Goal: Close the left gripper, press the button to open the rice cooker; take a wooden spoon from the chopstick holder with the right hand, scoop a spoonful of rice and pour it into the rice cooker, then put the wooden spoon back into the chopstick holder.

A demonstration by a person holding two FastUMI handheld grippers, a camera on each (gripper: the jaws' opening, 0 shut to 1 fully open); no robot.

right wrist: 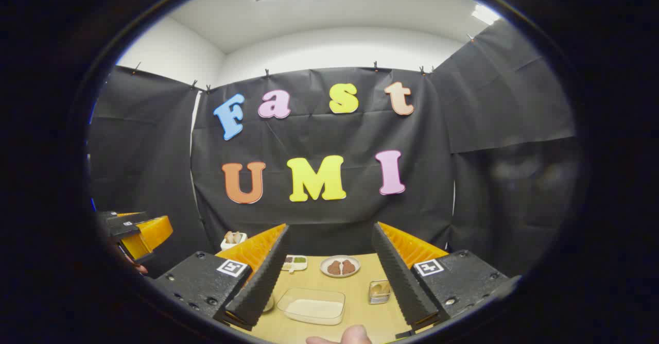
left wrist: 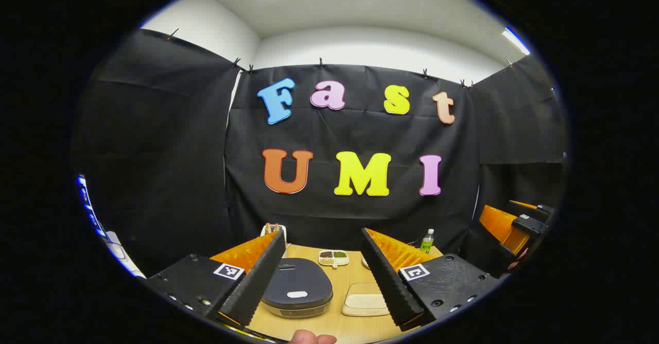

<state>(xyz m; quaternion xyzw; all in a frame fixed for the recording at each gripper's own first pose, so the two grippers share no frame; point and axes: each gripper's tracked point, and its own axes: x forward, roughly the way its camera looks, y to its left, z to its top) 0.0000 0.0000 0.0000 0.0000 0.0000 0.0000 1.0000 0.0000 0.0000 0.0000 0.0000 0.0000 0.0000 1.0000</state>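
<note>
My left gripper [left wrist: 323, 231] is open and held above the near edge of the wooden table [left wrist: 355, 274]. Between its fingers, below, sits the dark grey rice cooker [left wrist: 297, 287], lid down, with a white button [left wrist: 297, 294] at its front. Beside it is a clear box of rice [left wrist: 366, 300]. The white chopstick holder [left wrist: 273, 229] with wooden handles stands at the back left. My right gripper [right wrist: 330, 227] is open too, over the rice box [right wrist: 311, 306]. The chopstick holder [right wrist: 232, 239] is far left of it.
A divided dish [left wrist: 333, 257] and a green bottle [left wrist: 427, 241] stand at the back. A plate of brown pieces [right wrist: 340, 267] and a small glass [right wrist: 379, 291] lie near the rice box. Each gripper [left wrist: 520, 223] [right wrist: 136, 233] shows at the other view's edge.
</note>
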